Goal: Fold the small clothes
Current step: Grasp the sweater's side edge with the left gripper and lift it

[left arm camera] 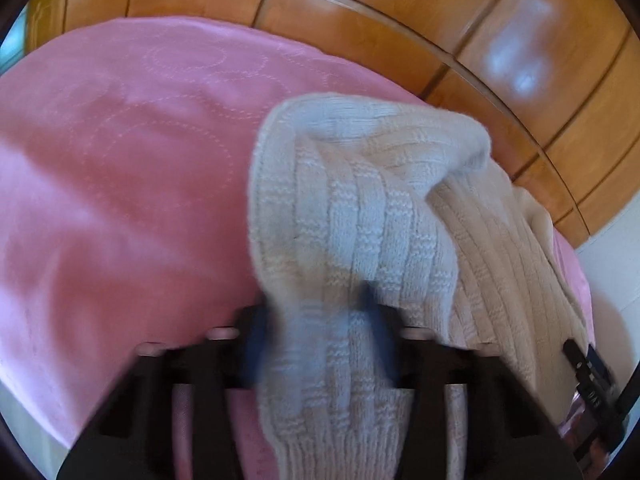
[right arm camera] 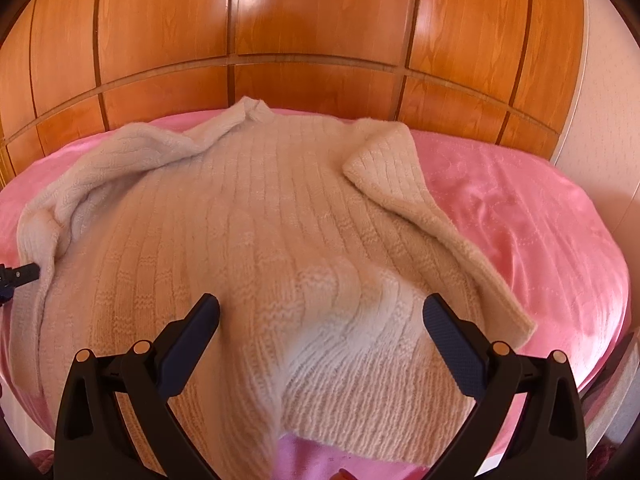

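Note:
A cream ribbed knit sweater (right arm camera: 240, 220) lies spread on a pink blanket (right arm camera: 520, 208), one sleeve folded in at the right and the other bunched at the left. In the left wrist view my left gripper (left arm camera: 318, 316) is shut on the sweater (left arm camera: 360, 208) at its left side edge, and the knit rises in a fold from between the blurred blue pads. That gripper's tip (right arm camera: 20, 274) shows at the left edge of the right wrist view. My right gripper (right arm camera: 322, 308) stands open just over the rumpled lower hem, nothing between its fingers.
Glossy wooden panels (right arm camera: 320, 20) rise right behind the blanket. Bare pink blanket (left arm camera: 120, 160) stretches left of the sweater and also to its right. A pale wall (right arm camera: 604, 120) stands at the far right. A black part (left arm camera: 588, 368) shows at the left wrist view's right edge.

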### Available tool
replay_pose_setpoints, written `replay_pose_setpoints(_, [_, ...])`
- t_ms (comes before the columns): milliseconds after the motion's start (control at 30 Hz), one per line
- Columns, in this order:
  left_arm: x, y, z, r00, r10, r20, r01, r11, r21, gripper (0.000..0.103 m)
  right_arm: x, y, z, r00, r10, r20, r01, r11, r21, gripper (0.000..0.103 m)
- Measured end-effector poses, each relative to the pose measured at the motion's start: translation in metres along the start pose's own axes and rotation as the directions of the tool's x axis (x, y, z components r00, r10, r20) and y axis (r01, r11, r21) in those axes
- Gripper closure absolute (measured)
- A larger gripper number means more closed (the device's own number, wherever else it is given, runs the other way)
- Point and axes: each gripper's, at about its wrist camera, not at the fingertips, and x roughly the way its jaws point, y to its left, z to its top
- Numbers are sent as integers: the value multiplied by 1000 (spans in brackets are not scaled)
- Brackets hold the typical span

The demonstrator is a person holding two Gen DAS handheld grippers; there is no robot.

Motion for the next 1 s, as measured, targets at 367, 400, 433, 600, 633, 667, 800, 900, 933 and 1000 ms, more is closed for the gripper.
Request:
replay_pose_setpoints(367, [-41, 20, 82, 978, 137, 160, -159, 978, 137, 98, 3, 7, -6, 1000, 16, -24, -16, 1000, -12, 2])
replay_pose_setpoints(400, [-43, 25, 89, 970, 165, 177, -190, 973, 132, 98, 4, 8, -6, 1000, 15, -26, -16, 1000, -14, 2])
replay_pose_setpoints(433, [-43, 33, 101, 955, 217, 203, -245, 961, 126, 98, 4, 8, -6, 1000, 15, -27, -16, 1000, -16, 2])
replay_pose_setpoints(600, [-36, 76, 149, 870, 417, 264, -446, 893, 60, 98, 2, 11, -6, 999, 15, -32, -16, 1000, -23, 2])
replay_pose_setpoints(633, [-34, 84, 157, 853, 447, 268, -475, 879, 46, 98, 2, 12, -6, 999, 16, -33, -17, 1000, -23, 2])
replay_pose_setpoints(667, [-31, 91, 166, 838, 474, 270, -499, 866, 32, 98, 1, 13, -6, 999, 16, -36, -17, 1000, -23, 2])
replay_pose_setpoints(800, [-14, 124, 197, 778, 568, 268, -589, 808, -6, 98, 2, 17, -6, 999, 18, -45, -19, 999, -31, 2])
replay_pose_setpoints(900, [7, 131, 209, 760, 596, 259, -622, 782, 23, 98, 3, 21, -7, 999, 19, -50, -21, 999, -40, 2])
replay_pose_setpoints(933, [13, 132, 208, 751, 606, 261, -635, 772, 34, 98, 4, 23, -8, 998, 20, -55, -22, 999, -44, 2])
replay_pose_setpoints(1000, [28, 129, 210, 725, 634, 269, -670, 740, 62, 98, 5, 24, -8, 998, 26, -62, -29, 999, -43, 2])
